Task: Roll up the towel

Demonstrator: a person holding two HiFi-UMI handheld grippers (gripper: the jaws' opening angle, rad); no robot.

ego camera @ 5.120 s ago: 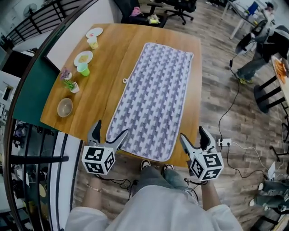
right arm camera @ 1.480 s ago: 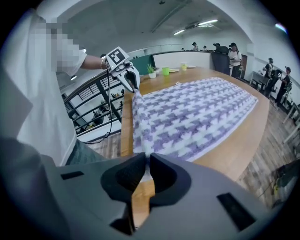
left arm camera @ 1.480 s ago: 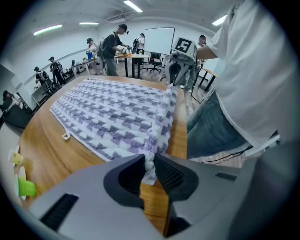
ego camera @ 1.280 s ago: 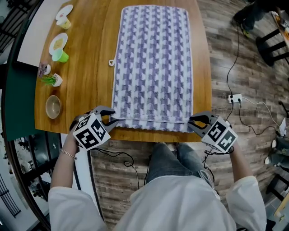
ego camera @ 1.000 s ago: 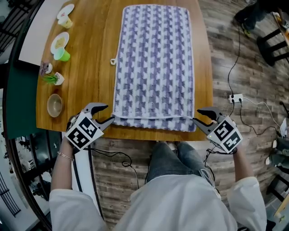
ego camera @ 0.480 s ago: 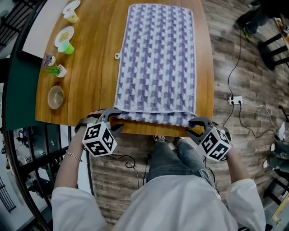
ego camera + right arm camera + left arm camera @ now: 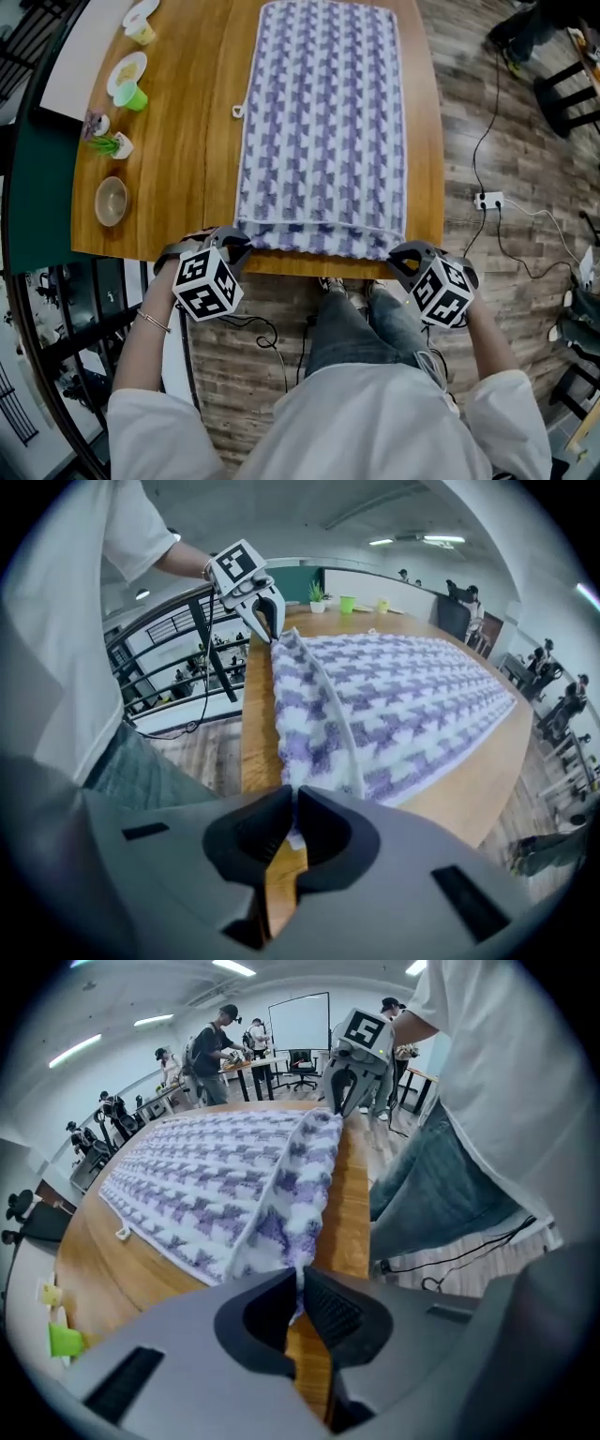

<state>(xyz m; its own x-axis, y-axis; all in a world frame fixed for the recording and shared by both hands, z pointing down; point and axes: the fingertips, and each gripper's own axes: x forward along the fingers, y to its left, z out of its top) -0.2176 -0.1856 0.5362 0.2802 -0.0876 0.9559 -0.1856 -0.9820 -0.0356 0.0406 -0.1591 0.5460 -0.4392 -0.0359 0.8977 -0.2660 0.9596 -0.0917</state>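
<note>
Because each pair of jaws has just closed on only a thin tip of cloth, the grip is the weak point here. The left gripper (image 7: pixel 231 247) is clamped on the towel's (image 7: pixel 323 122) lower-left corner and the right gripper (image 7: pixel 404 255) on its lower-right corner. The towel lies flat lengthwise up the middle of the table (image 7: pixel 192 178), its near end already turned over into a narrow band at the table's bottom edge.

A corner could slip out as the roll is turned. If one hand leads the other, the roll will likely run skewed. The unsupported middle of the band may sag and loosen, or spill over the table's edge.

Counted:
- one towel
- two grippers
- one table
- one bowl (image 7: pixel 111 201)
- two plates (image 7: pixel 124 67)
- two cups, one of them green (image 7: pixel 129 95)
- what look like two small plant pots (image 7: pixel 110 144)

All the crockery sits at the upper left.
</note>
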